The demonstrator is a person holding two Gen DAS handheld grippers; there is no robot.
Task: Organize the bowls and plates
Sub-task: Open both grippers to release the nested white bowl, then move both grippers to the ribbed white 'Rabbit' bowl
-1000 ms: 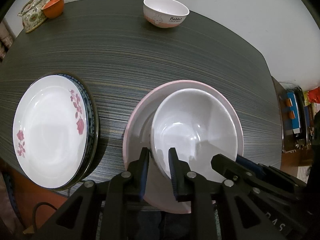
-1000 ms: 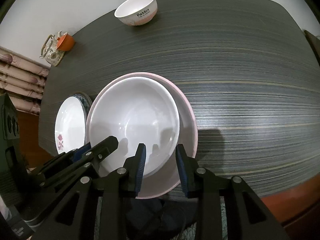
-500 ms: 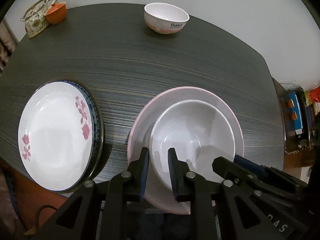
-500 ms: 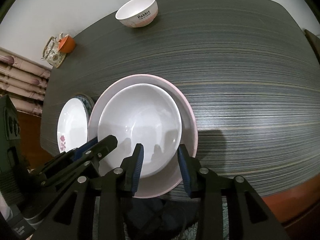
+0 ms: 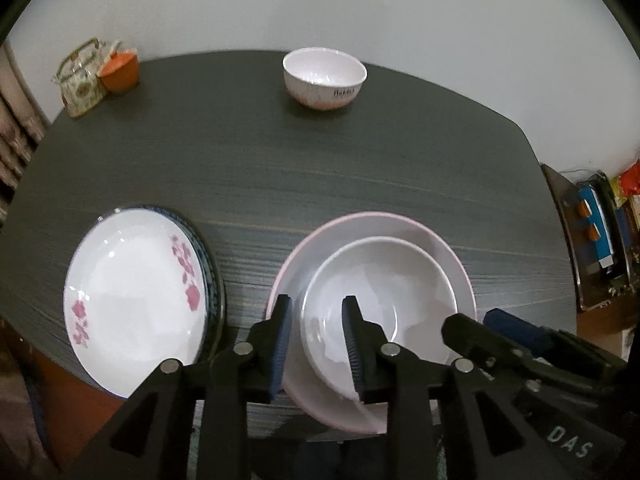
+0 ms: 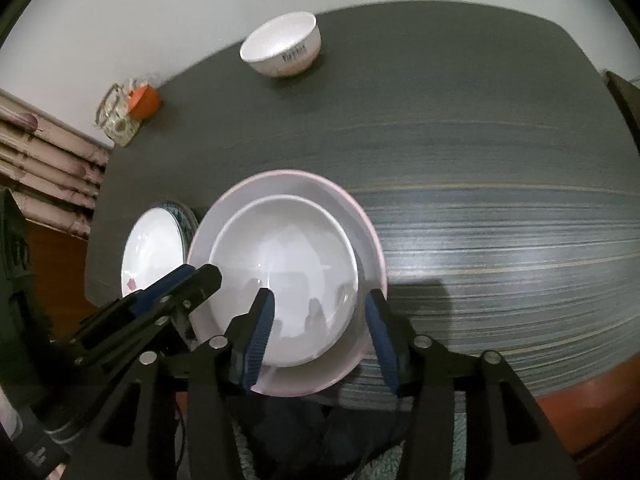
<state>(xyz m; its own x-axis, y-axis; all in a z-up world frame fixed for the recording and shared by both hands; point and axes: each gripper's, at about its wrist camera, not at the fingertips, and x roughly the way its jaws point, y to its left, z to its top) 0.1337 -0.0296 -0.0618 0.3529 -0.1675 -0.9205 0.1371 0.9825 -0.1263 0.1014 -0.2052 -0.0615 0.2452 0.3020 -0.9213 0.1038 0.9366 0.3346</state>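
A plain white bowl (image 5: 380, 280) (image 6: 280, 264) sits nested inside a wider pink-rimmed dish (image 5: 452, 264) (image 6: 360, 208) near the table's front edge. My left gripper (image 5: 317, 302) straddles the bowl's near-left rim. Its jaws are opening and the pads stand clear of the rim. My right gripper (image 6: 319, 296) straddles the right rims of the bowl and the dish. Its jaws are opening too, with gaps on both sides. A small white bowl with lettering (image 5: 324, 78) (image 6: 282, 46) stands at the far edge. A flowered white plate (image 5: 132, 300) (image 6: 152, 256) lies on a blue-patterned plate to the left.
A patterned teapot (image 5: 80, 76) (image 6: 116, 116) and an orange cup (image 5: 118, 70) (image 6: 144, 100) stand at the far left corner. The dark wood-grain table (image 5: 280, 160) (image 6: 480, 160) lies bare between the near dishes and the far bowl. Shelving with clutter (image 5: 596, 224) stands beyond the right edge.
The white bowl has come down and settled into the pink-rimmed dish. Both grippers' jaws have widened off its rim, and the left gripper has drawn up and back.
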